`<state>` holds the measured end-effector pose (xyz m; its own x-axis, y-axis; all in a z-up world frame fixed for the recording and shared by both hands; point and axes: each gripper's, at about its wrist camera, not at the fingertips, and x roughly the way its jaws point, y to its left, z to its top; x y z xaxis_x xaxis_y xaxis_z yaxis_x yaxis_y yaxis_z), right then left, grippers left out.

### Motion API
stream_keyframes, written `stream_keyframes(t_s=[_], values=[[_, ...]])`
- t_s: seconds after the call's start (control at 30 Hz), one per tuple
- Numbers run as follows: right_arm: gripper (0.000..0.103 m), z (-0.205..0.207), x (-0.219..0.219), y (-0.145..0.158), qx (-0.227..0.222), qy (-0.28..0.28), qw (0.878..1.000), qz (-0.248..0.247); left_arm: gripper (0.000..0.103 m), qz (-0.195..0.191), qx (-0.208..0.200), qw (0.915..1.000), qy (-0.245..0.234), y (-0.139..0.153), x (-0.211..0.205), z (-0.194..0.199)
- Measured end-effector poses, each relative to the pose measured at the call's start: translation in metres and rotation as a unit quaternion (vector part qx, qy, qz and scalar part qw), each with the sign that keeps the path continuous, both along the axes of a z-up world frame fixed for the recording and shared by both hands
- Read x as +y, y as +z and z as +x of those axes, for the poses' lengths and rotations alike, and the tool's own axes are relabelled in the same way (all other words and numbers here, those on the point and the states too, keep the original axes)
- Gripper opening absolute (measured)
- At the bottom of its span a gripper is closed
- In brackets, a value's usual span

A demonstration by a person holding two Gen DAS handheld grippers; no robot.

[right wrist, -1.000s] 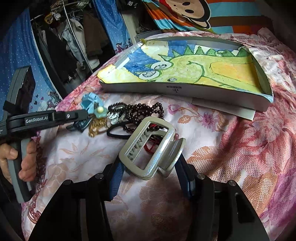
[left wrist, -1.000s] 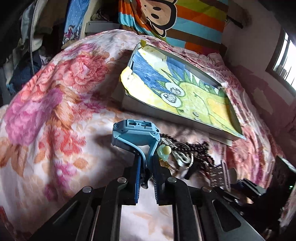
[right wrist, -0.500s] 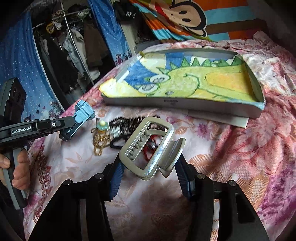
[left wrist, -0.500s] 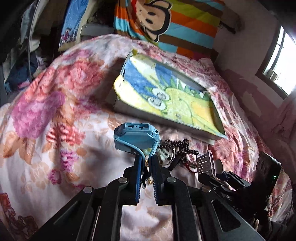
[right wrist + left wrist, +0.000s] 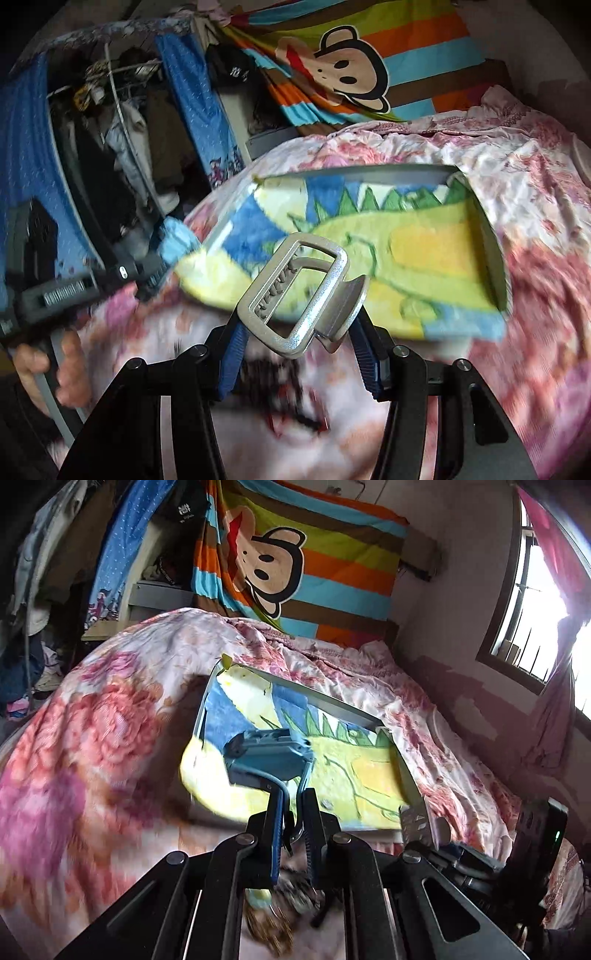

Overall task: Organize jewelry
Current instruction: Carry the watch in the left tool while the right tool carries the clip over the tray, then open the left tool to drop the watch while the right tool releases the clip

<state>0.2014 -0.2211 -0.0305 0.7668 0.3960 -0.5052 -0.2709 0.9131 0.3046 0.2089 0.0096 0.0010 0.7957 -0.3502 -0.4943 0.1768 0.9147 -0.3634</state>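
Observation:
My left gripper (image 5: 292, 812) is shut on a blue hair claw clip (image 5: 267, 758) and holds it raised in front of the tray. My right gripper (image 5: 301, 328) is shut on a silver hair claw clip (image 5: 295, 295), also lifted. The shallow grey tray (image 5: 491, 254) lined with a dinosaur drawing lies on the floral bedspread ahead in both views (image 5: 321, 701). A blurred pile of dark beads and a gold chain (image 5: 273, 919) lies on the bed below my left gripper; it shows as a dark smear in the right wrist view (image 5: 284, 387).
The floral bedspread (image 5: 92, 746) covers the whole bed. A striped monkey blanket (image 5: 295, 565) hangs behind it. Hanging clothes (image 5: 122, 147) are at the left and a window (image 5: 535, 609) at the right. The right gripper's silver clip shows at the left view's right (image 5: 419, 821).
Both grippers have lifted with their clips and moved toward the tray. The jewelry pile has dropped low in both views, and the frames are now motion-blurred.

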Motion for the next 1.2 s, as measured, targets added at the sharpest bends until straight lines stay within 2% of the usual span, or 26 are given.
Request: stream_keyframes(t_s=[0.13,0.27,0.43,0.53,0.57,0.63,0.73,0.83,0.87,0.9,0.97,1.07,1.13,1.2], values=[[0.049,0.037,0.023,0.000,0.014,-0.001,1.000,-0.019,0.010,-0.010,0.027,0.9995,0.009,-0.009,0.011,0.034],[0.049,0.054,0.042,-0.007,0.026,0.003,0.999,-0.042,0.010,-0.021,0.064,0.9976,0.014,-0.022,0.018,0.055],[0.049,0.062,0.050,-0.019,0.048,-0.005,0.997,-0.059,0.011,-0.017,0.087,0.9961,0.005,-0.029,0.014,0.063],[0.049,0.064,0.048,-0.026,0.069,-0.004,0.996,-0.058,0.016,-0.009,0.099,0.9950,0.003,-0.028,0.012,0.065],[0.051,0.063,0.047,-0.027,0.070,-0.004,0.996,-0.057,0.018,-0.007,0.104,0.9945,0.006,-0.029,0.012,0.066],[0.064,0.060,0.044,-0.025,0.065,-0.006,0.996,-0.057,0.021,-0.011,0.112,0.9936,0.010,-0.031,0.014,0.066],[0.068,0.053,0.039,-0.019,0.051,-0.009,0.997,-0.059,0.025,-0.016,0.105,0.9943,0.006,-0.029,0.013,0.062],[0.073,0.041,0.033,-0.011,0.037,-0.016,0.997,-0.068,0.034,-0.013,0.095,0.9954,-0.002,-0.023,0.009,0.056],[0.075,0.034,0.029,-0.007,0.028,-0.019,0.997,-0.070,0.045,-0.013,0.092,0.9957,-0.002,-0.021,0.009,0.054],[0.081,0.029,0.026,-0.003,0.019,-0.023,0.997,-0.073,0.063,-0.015,0.086,0.9962,0.000,-0.019,0.008,0.050],[0.091,0.013,0.019,0.007,-0.004,-0.038,0.996,-0.076,0.075,-0.025,0.070,0.9972,0.011,-0.014,0.010,0.038],[0.097,-0.008,0.006,0.022,-0.030,-0.054,0.996,-0.064,0.080,-0.007,0.058,0.9981,0.021,-0.005,0.007,0.018],[0.101,-0.027,-0.002,0.033,-0.048,-0.067,0.995,-0.054,0.091,0.010,0.041,0.9985,0.035,0.002,0.005,0.003],[0.101,-0.042,-0.009,0.041,-0.065,-0.075,0.994,-0.048,0.100,0.024,0.014,0.9984,0.049,0.010,0.003,-0.014]])
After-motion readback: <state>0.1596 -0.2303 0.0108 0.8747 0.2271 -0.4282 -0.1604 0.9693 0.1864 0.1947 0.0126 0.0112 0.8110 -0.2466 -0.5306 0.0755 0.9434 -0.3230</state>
